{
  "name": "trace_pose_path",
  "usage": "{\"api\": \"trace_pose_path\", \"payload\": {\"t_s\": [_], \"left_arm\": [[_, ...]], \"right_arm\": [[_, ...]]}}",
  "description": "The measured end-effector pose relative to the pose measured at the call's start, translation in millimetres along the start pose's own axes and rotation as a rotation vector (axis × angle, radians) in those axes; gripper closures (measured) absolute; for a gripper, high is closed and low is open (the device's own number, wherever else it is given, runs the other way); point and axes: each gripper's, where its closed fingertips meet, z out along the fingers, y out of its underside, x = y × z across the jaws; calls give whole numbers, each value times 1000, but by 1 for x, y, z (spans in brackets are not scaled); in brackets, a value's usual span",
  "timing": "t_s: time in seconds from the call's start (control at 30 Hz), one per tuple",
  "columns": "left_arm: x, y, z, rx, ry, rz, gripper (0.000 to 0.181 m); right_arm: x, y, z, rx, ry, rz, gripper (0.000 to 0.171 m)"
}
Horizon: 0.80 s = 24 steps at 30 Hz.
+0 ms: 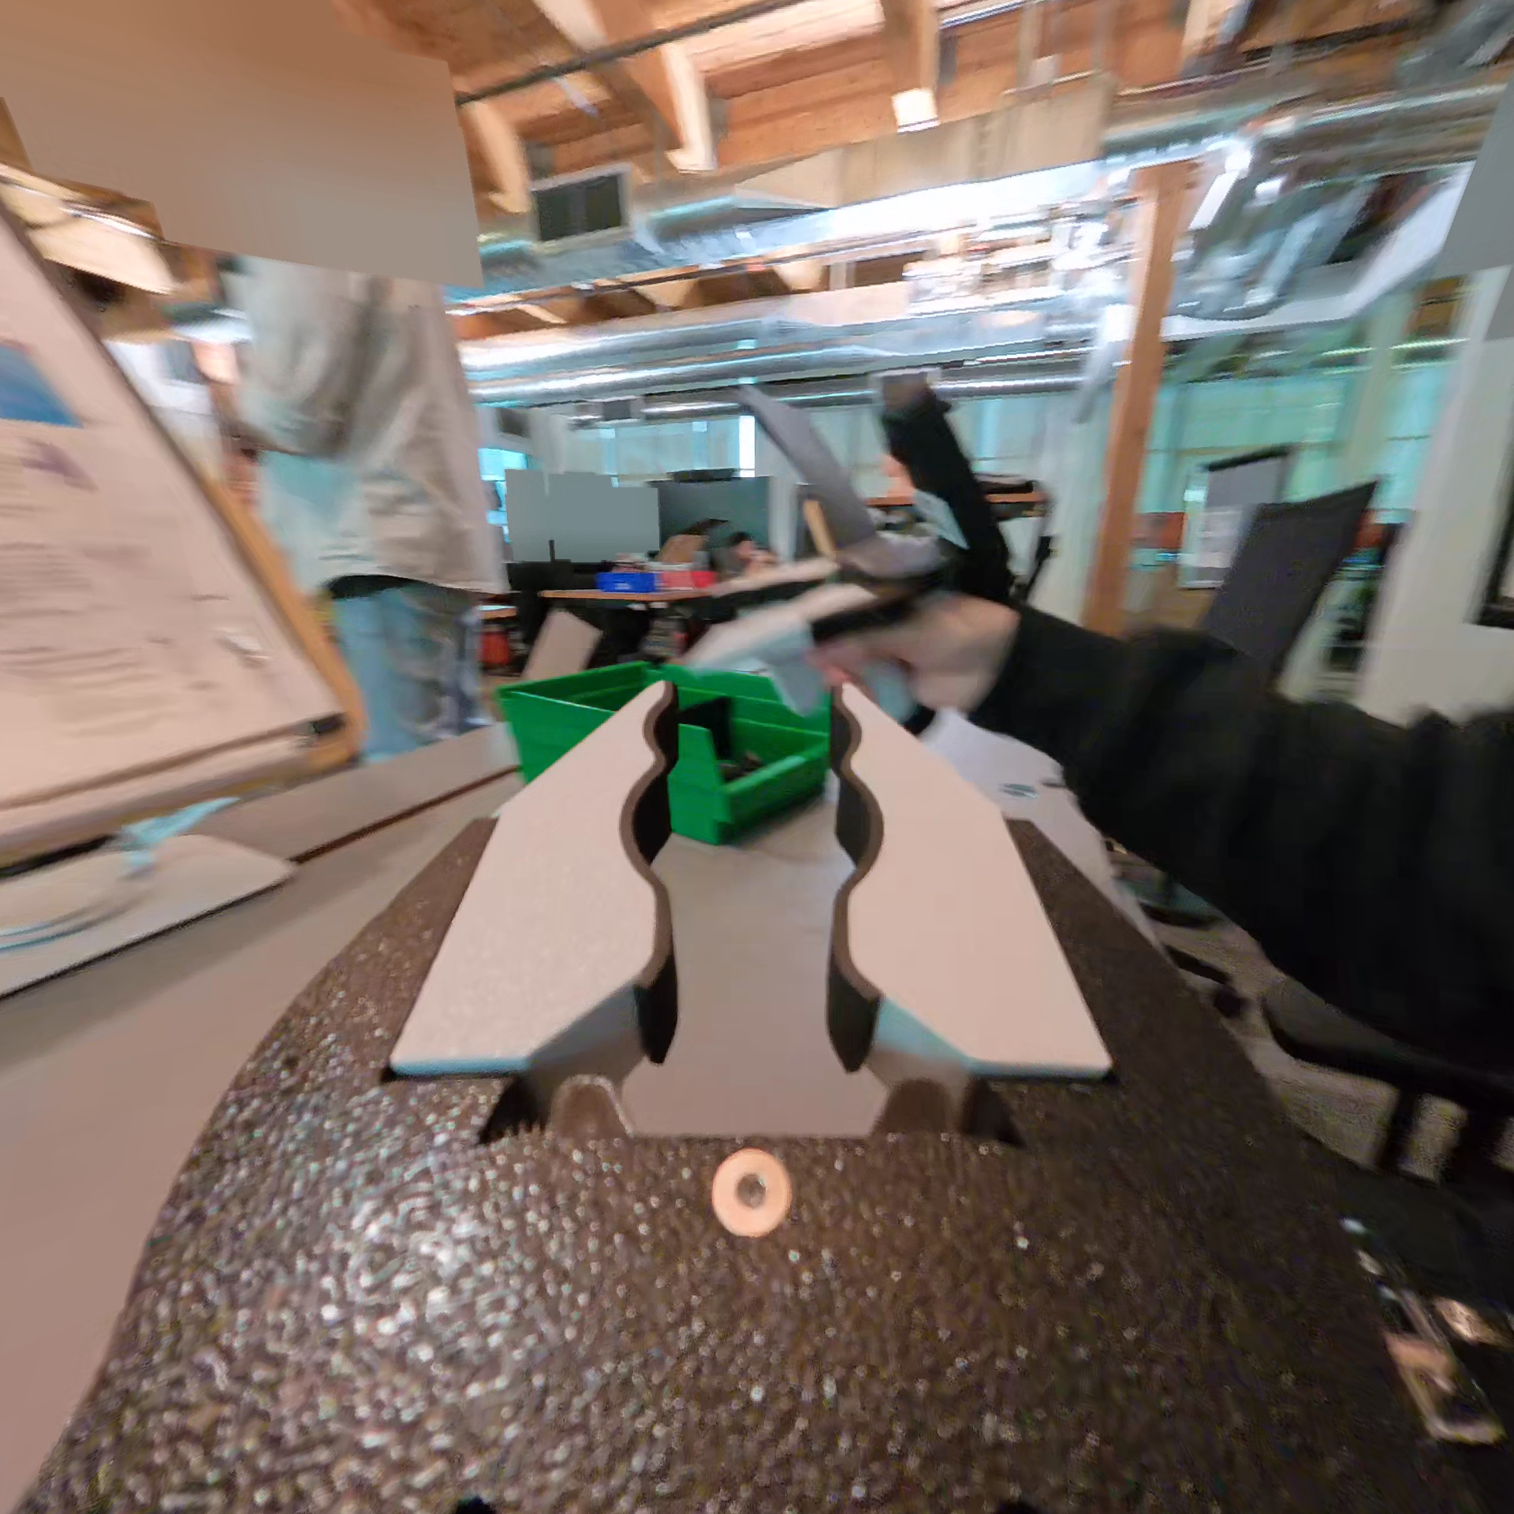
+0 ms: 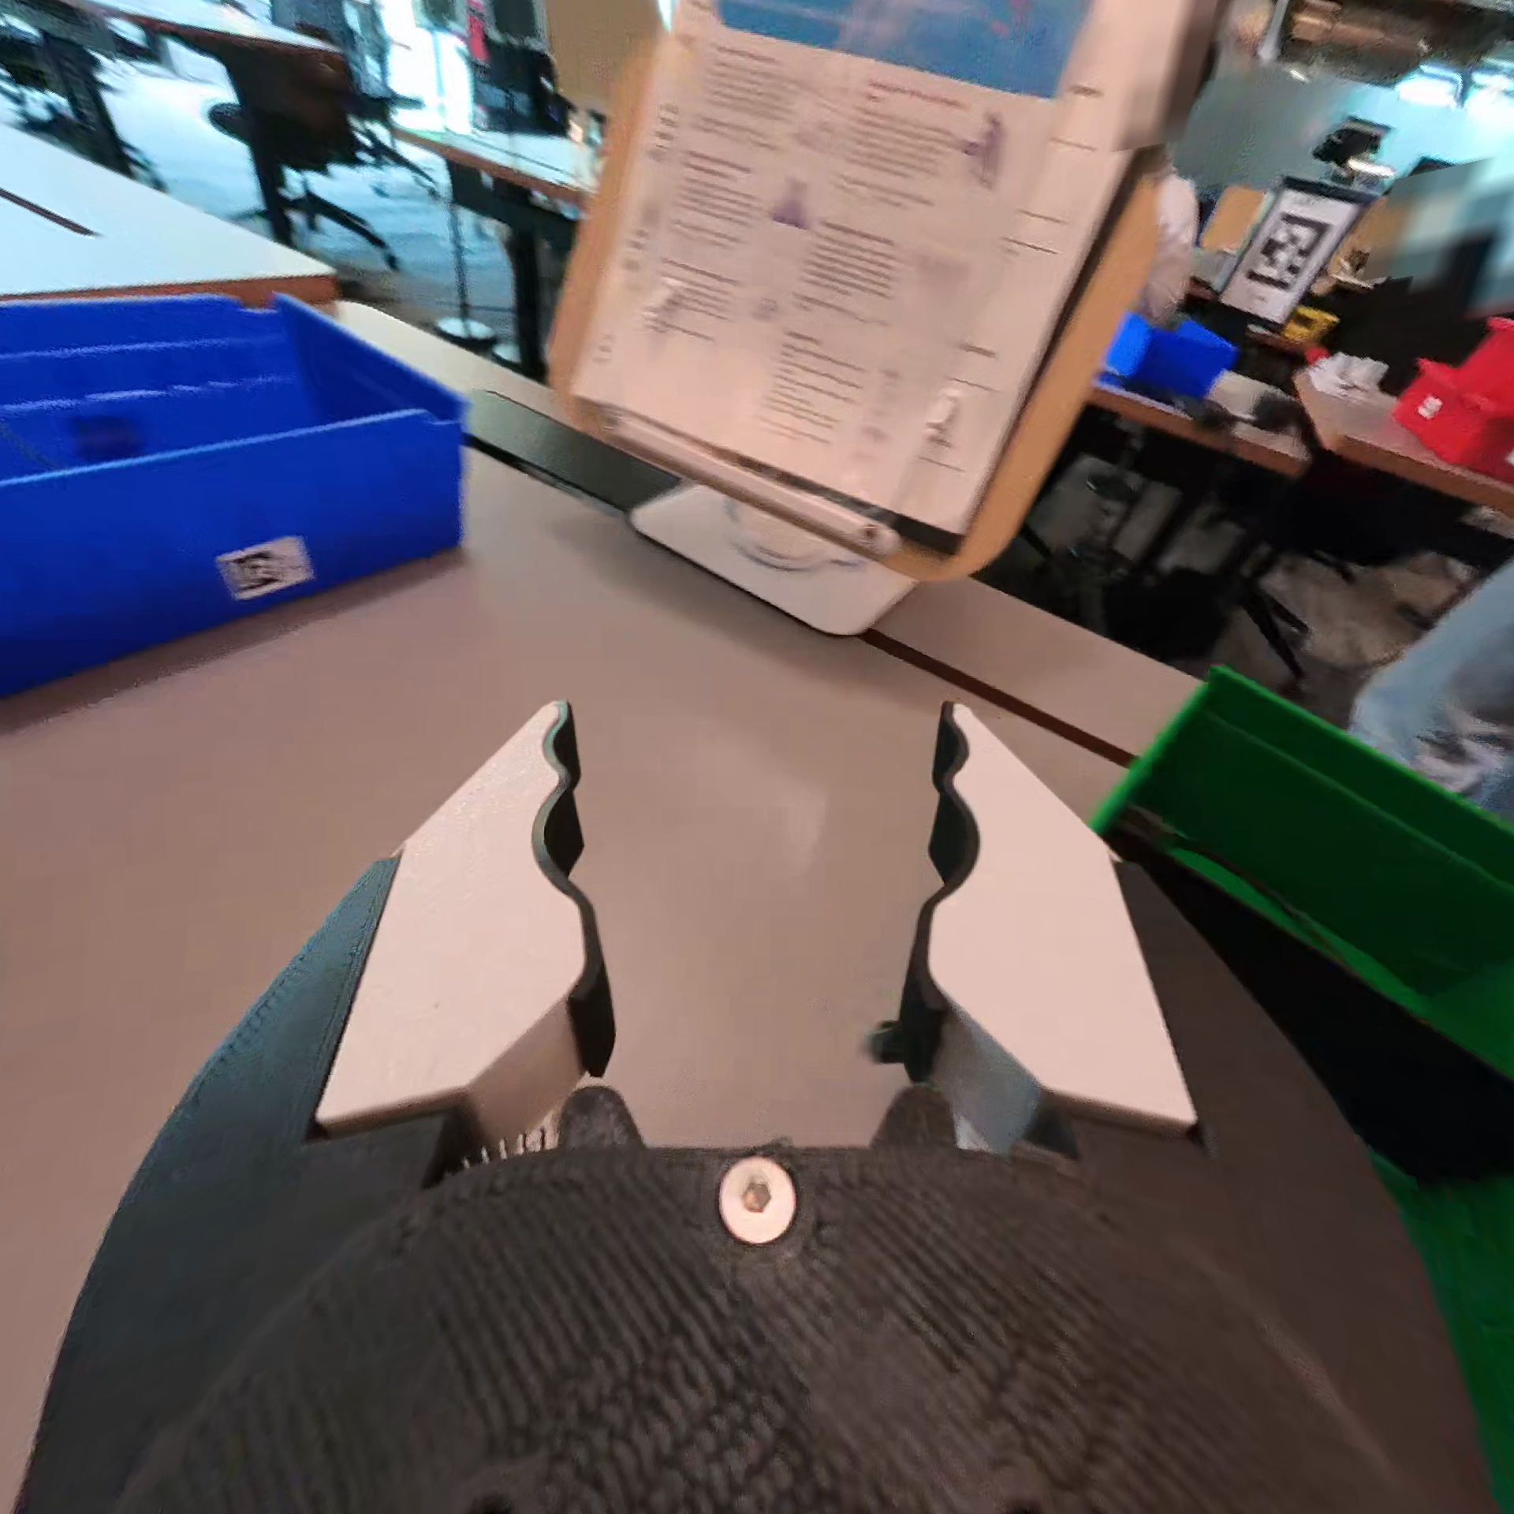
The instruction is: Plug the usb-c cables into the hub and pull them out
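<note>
Speckled black housing filled the bottom of the left wrist view, and from it the left gripper (image 1: 754,696) reached forward with its pale fingers parted by a narrow gap, nothing between them. Straight beyond the tips sat the green bin (image 1: 737,786) on the grey table (image 1: 164,1106); something dark lay inside, too blurred to name. Above the bin's right side a hand (image 1: 926,647) in a black sleeve held the other gripper. Left of the bin stood a tilted document stand (image 1: 147,590), with a person (image 1: 369,459) behind it.

In the right wrist view the right gripper (image 2: 755,713) stood wide apart and empty over bare table (image 2: 737,655). The green bin (image 2: 1311,836) lay at its right, a blue bin (image 2: 229,491) well apart on the left, the document stand (image 2: 819,270) ahead. Neither hub nor usb-c cables could be made out in either view.
</note>
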Motion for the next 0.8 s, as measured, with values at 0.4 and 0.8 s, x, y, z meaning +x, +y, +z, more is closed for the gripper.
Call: {"api": "trace_pose_path", "payload": {"t_s": [0.4, 0.8], "left_arm": [[-226, -4, -163, -902, -454, 320, 139], [-319, 123, -200, -1702, 110, 557, 124]], "right_arm": [[-91, 67, -62, -185, -169, -341, 87], [-103, 78, -81, -150, -293, -381, 86]]}}
